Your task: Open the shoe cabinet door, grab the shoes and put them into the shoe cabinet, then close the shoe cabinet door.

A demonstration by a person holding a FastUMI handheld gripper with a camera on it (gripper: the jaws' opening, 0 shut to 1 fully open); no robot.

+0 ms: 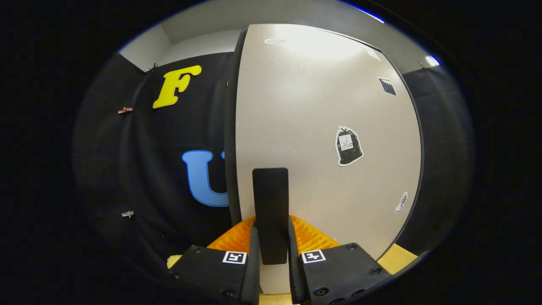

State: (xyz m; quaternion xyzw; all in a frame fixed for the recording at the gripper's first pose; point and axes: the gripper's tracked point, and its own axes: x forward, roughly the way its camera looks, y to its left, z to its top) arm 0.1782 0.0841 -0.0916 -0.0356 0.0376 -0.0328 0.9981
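1. Between the claw (271, 241) fingers stands the black handle (270, 212), both pads pressed on it.
2. Just beyond, the white cabinet door (313, 127) bears stickers (348, 145).

- No text can be read anywhere.
- Stickers on the cabinet door (322, 127) carry print too small to make out.
- Square black-and-white markers sit on both fingers (234, 257); they carry no words.

The way ahead is being blocked by the cabinet door (322, 127); its black handle (271, 212) is being clamped between the gripper (271, 243) fingers.
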